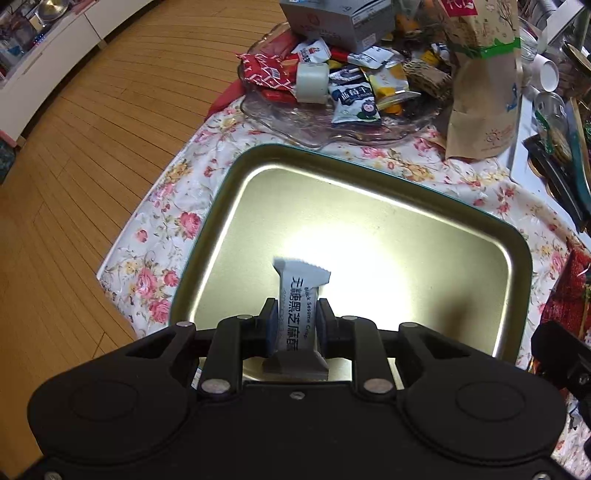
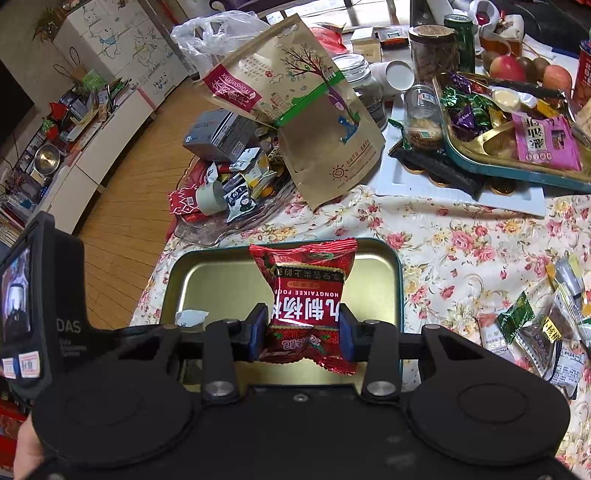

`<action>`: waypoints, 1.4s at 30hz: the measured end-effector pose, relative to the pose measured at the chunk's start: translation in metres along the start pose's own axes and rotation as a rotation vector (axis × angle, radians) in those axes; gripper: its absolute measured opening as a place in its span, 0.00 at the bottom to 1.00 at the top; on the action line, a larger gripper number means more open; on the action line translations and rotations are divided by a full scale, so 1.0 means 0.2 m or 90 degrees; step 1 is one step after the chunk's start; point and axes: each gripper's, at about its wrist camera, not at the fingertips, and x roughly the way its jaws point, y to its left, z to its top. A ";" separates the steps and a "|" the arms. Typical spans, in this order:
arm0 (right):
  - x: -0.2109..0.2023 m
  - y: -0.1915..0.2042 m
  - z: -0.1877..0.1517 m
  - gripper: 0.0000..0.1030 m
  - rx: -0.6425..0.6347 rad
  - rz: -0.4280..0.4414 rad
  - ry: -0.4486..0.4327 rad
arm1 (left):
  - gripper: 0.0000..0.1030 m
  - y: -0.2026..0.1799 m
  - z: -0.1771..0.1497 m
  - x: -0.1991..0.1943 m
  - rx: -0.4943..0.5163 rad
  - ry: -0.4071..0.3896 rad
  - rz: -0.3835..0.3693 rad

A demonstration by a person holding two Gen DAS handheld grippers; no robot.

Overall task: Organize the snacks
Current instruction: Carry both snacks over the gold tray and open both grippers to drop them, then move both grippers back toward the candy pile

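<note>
A white sesame-crisp packet [image 1: 301, 314] is held nearest the left wrist lens, clamped upright between the blue-padded fingers of the left gripper [image 1: 296, 321], with its serrated top edge pointing away from the camera. Beneath it a gold-coloured metal tray [image 1: 236, 206] with a dark green rim is seen, set on a floral tablecloth [image 1: 173, 206]; the tray's floor is lit by a bright glare. Beyond the tray a clear glass dish [image 1: 280, 125] is piled with assorted wrapped snacks, a grey box [image 1: 332, 22] is propped on the pile, and a tall kraft-paper pouch [image 1: 484, 85] stands just to the right of the dish. In the right wrist view a red foil snack packet [image 2: 304, 299] is gripped at its middle by the right gripper [image 2: 303, 326], the pads pressed into both sides of the wrapper, and it is held above the near part of the same tray [image 2: 397, 273]. A corner of the white packet [image 2: 190, 317] can be made out at the tray's left side. On the cloth to the right, loose wrapped sweets [image 2: 535, 328] are scattered, and further back a teal-edged compartment tray [image 2: 517, 170] with purple and green wrappers is seen.
</note>
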 end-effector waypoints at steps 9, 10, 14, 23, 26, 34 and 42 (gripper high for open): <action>0.03 0.02 -0.01 0.40 -0.018 -0.010 0.004 | 0.34 0.01 0.00 0.03 -0.014 0.031 -0.009; 0.03 0.02 -0.01 0.40 -0.021 -0.013 0.004 | 0.34 0.01 -0.01 0.03 -0.014 0.034 -0.009; 0.04 0.04 -0.02 0.42 -0.033 -0.018 0.001 | 0.34 0.00 -0.01 0.04 -0.012 0.037 0.002; 0.04 0.05 -0.02 0.43 -0.045 -0.021 0.021 | 0.34 0.02 -0.01 0.05 -0.034 0.052 0.007; 0.04 0.04 -0.03 0.43 -0.043 -0.030 0.028 | 0.34 0.02 -0.01 0.04 -0.039 0.053 0.004; 0.02 -0.04 -0.05 0.43 -0.013 -0.041 0.042 | 0.34 -0.03 -0.01 -0.06 -0.029 0.014 0.012; -0.02 -0.11 -0.07 0.43 0.016 -0.036 0.035 | 0.34 -0.08 -0.02 -0.14 -0.022 -0.006 -0.005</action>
